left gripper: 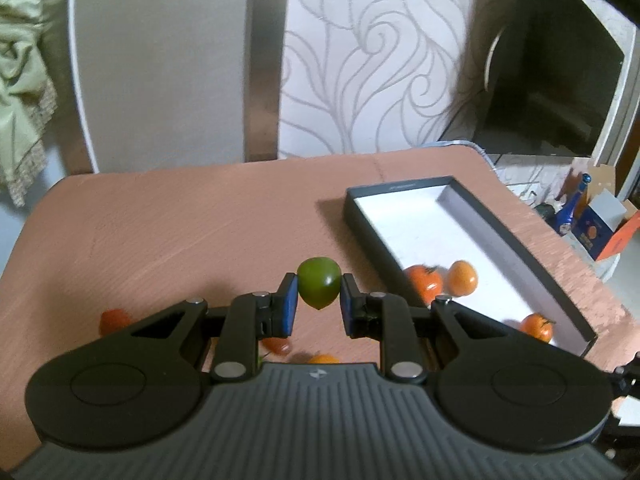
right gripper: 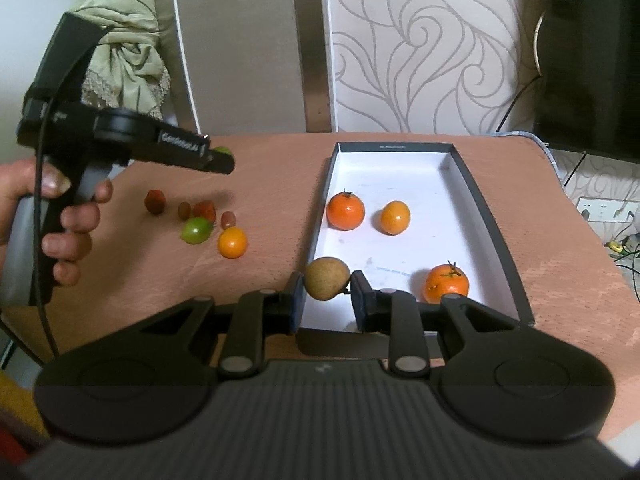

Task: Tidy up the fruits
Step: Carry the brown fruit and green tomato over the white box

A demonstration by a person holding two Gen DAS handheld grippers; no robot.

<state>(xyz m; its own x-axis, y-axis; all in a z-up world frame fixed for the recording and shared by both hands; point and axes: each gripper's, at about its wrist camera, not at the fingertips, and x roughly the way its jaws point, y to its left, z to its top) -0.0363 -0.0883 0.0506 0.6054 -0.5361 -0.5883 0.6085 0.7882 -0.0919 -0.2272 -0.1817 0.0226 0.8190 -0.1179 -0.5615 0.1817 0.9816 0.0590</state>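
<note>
Green round tomato-like fruit (left gripper: 318, 282) clamped in left hand-held gripper (left gripper: 319, 298), lower centre, above pink bench (left gripper: 180, 220). Brown rough pear-shaped fruit (right gripper: 327, 278) pinched in right hand-held gripper (right gripper: 327, 294), over near left rim of shallow dark white-lined box (right gripper: 486, 216). Box lying right of left gripper, long axis running away into frame; right gripper nearer. Loose fruits waiting mid-left.

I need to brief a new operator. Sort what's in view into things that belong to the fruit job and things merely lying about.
Job:
- green tomato in the left gripper
- brown fruit in the right gripper
- black box with three orange fruits
- loose fruits on the table

Lying about:
- green cloth
- blue bottle
- orange carton
- television
</note>
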